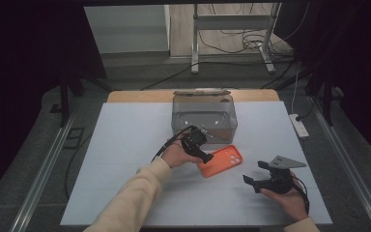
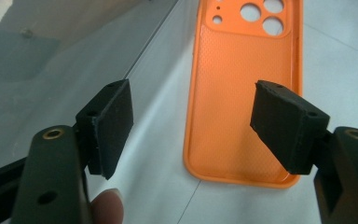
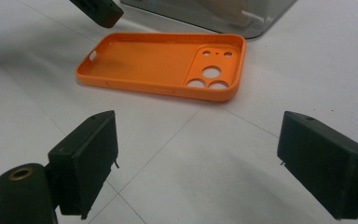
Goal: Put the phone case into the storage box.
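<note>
A: Orange phone case [image 1: 220, 160] flat on the white table [image 1: 125, 145], open side up, camera cutouts toward 2 o'clock in the high view. Lying just at 6 o'clock of the clear plastic box [image 1: 204, 116], near its front wall; touching or not, cannot tell.

B: Left gripper [image 1: 207, 157]?

A: Jaws wide apart, nothing between them. Poised low over the case's plain end, at about 9 o'clock of it. In the left gripper view, case [image 2: 242, 93] sits between the two pads [image 2: 114, 121], slightly toward the right one. Contact not yet made, by the look of it.

B: Right gripper [image 1: 252, 180]?

A: Also spread open, empty. Parked well apart at roughly 4 o'clock of the case, pointed toward it. Case [image 3: 168, 65] ahead of its jaws in the right gripper view, with the box wall [image 3: 214, 14] behind.

B: Progress, then?

A: Early. Probably an approach to a pick, not a grasp. Case not lifted, not gripped. Box looks empty as far as visible, lid [image 1: 202, 92] tilted back at its 12 o'clock edge.

B: Left to do?

A: Likely everything of substance: closing on the case edge, lifting, and, judging by the open box, placing inside.
</note>
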`<state>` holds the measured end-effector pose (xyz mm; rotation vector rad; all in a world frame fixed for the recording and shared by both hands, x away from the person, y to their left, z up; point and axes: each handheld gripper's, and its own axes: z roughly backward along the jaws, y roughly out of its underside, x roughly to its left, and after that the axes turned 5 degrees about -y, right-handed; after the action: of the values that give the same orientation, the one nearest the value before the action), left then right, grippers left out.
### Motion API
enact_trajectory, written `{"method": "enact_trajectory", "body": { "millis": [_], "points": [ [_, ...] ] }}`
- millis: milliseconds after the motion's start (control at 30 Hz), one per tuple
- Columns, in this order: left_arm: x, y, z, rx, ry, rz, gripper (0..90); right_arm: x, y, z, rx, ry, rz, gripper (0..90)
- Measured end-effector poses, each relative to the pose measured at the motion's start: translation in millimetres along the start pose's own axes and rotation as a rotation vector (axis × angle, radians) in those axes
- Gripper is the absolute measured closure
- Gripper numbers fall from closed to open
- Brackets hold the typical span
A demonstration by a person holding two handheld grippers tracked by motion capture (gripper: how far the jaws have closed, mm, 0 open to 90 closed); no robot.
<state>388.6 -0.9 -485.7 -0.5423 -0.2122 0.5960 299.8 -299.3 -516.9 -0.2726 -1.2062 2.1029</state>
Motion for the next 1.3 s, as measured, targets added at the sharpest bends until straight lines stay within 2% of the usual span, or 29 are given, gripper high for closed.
{"method": "enact_trajectory", "body": {
  "millis": [700, 1300],
  "points": [
    [2.1, -0.1, -12.4, 0.036, -0.011, -0.006, 31.0, -0.4, 0.3, 0.2, -0.001, -0.001, -0.002, 12.3],
    [2.5, 0.5, -20.8, 0.070, -0.013, -0.019, 38.3, -0.6, 0.5, 0.0, -0.002, -0.004, -0.002, 12.3]
  ]
}}
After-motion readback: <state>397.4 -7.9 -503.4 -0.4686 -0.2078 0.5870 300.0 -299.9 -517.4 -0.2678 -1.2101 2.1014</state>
